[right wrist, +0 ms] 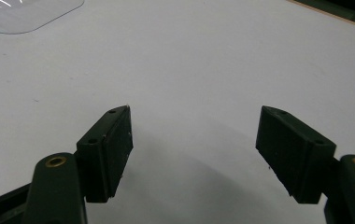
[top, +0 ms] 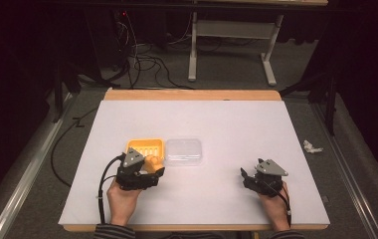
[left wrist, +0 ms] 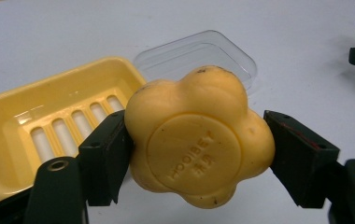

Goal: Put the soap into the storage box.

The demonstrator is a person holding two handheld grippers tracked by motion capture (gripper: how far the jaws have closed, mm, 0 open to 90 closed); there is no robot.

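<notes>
Soap (left wrist: pixel 199 140) clamped in my left gripper (left wrist: pixel 199 154), just off near rim of yellow dish (left wrist: pixel 7 126); clear lid (left wrist: pixel 199 51) beside dish. My right gripper (right wrist: pixel 194 140) wide apart, empty, over bare table (right wrist: pixel 213 60).

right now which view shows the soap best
The left gripper view: the soap sits close up between the left gripper's jaws, its flower shape and stamped letters plain. In the high view it is a small orange patch beside that gripper, by the yellow dish.
</notes>
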